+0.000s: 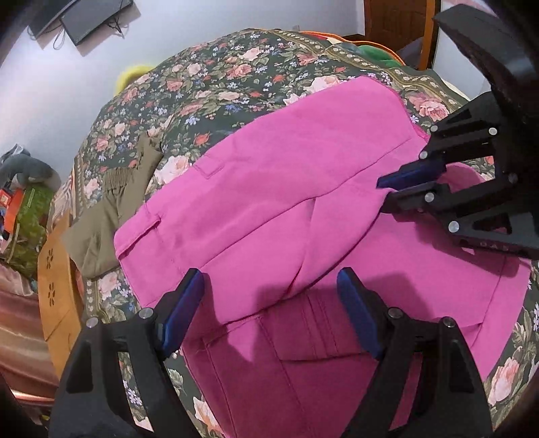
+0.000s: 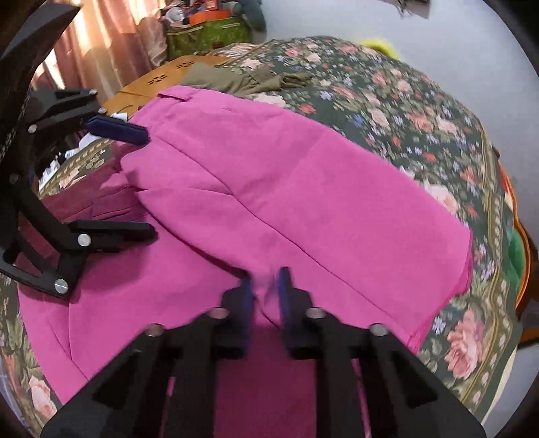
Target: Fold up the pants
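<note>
Pink pants (image 1: 286, 188) lie on a floral bedspread (image 1: 209, 84), with one part folded over the rest. In the left wrist view my left gripper (image 1: 269, 303) is open, its blue-padded fingers (image 1: 183, 310) just above the pants' near fold. My right gripper (image 1: 384, 190) comes in from the right, its jaws nearly closed on the folded layer's edge. In the right wrist view the pants (image 2: 303, 188) fill the middle, my right gripper (image 2: 264, 289) pinches a ridge of pink cloth, and the open left gripper (image 2: 148, 182) is at the left.
Olive-green pants (image 1: 111, 209) lie on the bedspread beyond the pink ones, by a wooden bed end (image 1: 57, 289). A green bag (image 2: 209, 33) and curtains (image 2: 111, 37) stand past the bed. A wall-mounted screen (image 1: 94, 17) hangs beyond.
</note>
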Available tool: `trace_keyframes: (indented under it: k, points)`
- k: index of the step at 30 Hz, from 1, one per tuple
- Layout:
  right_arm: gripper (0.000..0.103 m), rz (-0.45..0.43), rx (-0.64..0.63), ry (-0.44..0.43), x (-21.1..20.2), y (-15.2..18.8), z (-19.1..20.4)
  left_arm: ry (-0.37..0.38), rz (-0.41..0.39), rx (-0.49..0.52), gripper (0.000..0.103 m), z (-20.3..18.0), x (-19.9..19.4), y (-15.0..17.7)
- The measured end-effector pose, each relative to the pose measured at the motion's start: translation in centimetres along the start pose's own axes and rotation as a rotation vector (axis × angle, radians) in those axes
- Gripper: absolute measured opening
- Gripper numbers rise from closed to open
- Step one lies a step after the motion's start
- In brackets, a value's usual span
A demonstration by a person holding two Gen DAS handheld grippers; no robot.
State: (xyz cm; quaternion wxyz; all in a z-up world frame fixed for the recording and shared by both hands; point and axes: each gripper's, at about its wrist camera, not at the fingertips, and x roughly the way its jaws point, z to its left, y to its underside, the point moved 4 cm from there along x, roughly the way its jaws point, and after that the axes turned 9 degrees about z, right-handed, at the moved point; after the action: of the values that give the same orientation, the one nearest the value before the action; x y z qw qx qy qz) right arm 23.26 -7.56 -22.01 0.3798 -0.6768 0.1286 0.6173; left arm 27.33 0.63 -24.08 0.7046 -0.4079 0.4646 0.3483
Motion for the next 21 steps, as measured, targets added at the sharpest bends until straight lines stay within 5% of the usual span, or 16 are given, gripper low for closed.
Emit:
trace_keyframes:
  k: [5,10,14,18,21]
  points:
    - [0.007,-0.068,0.036,-0.016,-1.6,-0.3,-0.5,-0.031,-0.018,0.045,0.063,-0.8,-0.2,-0.5]
    - [0.007,-0.115,0.104,-0.066,-3.2,-0.6,-2.0,-0.063,-0.033,0.029,0.014,-0.5,-0.3,-1.3]
    - [0.011,-0.124,0.089,-0.085,-3.8,-0.5,-1.5,-0.046,-0.068,-0.005,0.010,0.1,-1.1,-1.7]
    - [0.047,-0.110,0.100,-0.070,-3.4,-0.3,-1.1,-0.011,-0.091,-0.033,0.009,0.5,-2.5,-2.2]
    - [0.047,-0.117,0.080,-0.007,-3.1,-0.3,-0.8,0.013,-0.099,-0.051,0.009,0.6,-3.3,-2.4]
